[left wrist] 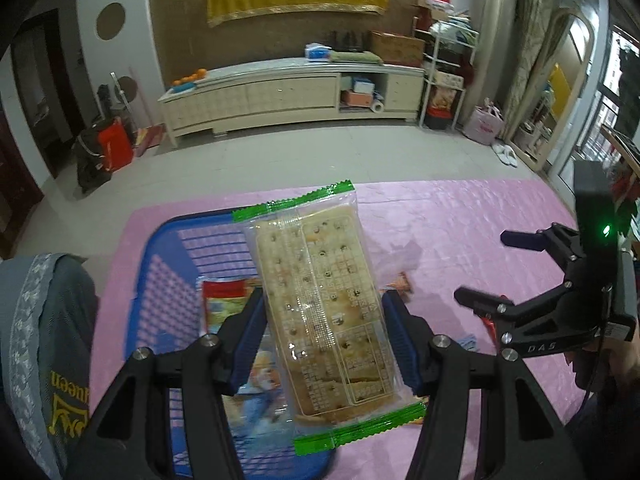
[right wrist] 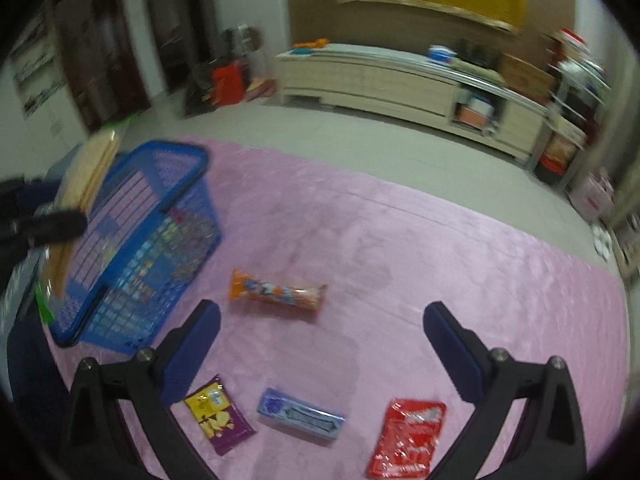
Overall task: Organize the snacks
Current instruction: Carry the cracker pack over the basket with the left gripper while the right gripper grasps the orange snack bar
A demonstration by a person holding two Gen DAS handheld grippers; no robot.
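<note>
My left gripper (left wrist: 322,344) is shut on a clear cracker pack with green ends (left wrist: 320,300) and holds it above the blue basket (left wrist: 168,248), which holds a colourful snack bag (left wrist: 224,304). The pack also shows edge-on in the right wrist view (right wrist: 86,172), beside the basket (right wrist: 160,216). My right gripper (right wrist: 320,344) is open and empty above the pink cloth; it also shows in the left wrist view (left wrist: 496,276). Below it lie an orange snack tube (right wrist: 276,294), a yellow-purple chip bag (right wrist: 218,414), a blue-grey pack (right wrist: 300,416) and a red pack (right wrist: 408,438).
The pink cloth (left wrist: 460,216) covers the table. A grey chair cover (left wrist: 44,320) is at the left of the basket. Across the tiled floor stands a long cream cabinet (left wrist: 288,92) with a rack (left wrist: 444,64) beside it.
</note>
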